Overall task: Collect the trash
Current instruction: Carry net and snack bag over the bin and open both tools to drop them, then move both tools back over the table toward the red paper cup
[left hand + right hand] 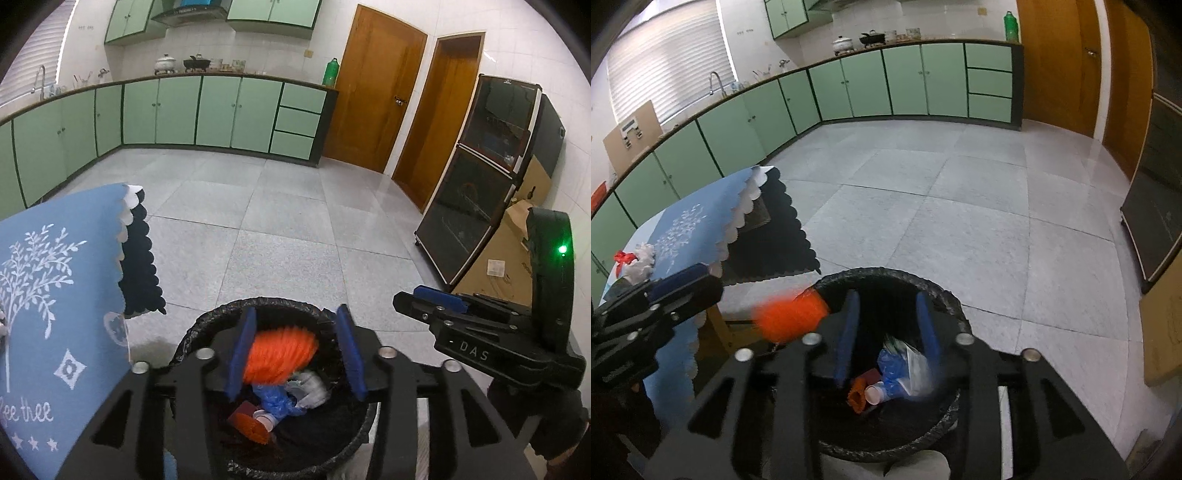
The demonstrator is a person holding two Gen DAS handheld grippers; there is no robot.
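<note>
Tongs [295, 347] over bin rim [207, 314], w/ clearance

Both claws [295, 347] [888, 339] apparently parted, tilted downward

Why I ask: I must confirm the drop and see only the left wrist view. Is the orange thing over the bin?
Observer: In the right wrist view the orange thing is a blur across the bin's left rim, partly outside its outline. I cannot tell where it will land.
Operator: Is the right claw carrying anything?
Observer: No. The right claw has its fingers apart with nothing pinched; only trash in the bin shows beneath.
Operator: Anything on the table?
Observer: A red bow on something white sits on the blue tablecloth; the bow is not in your view.
</note>
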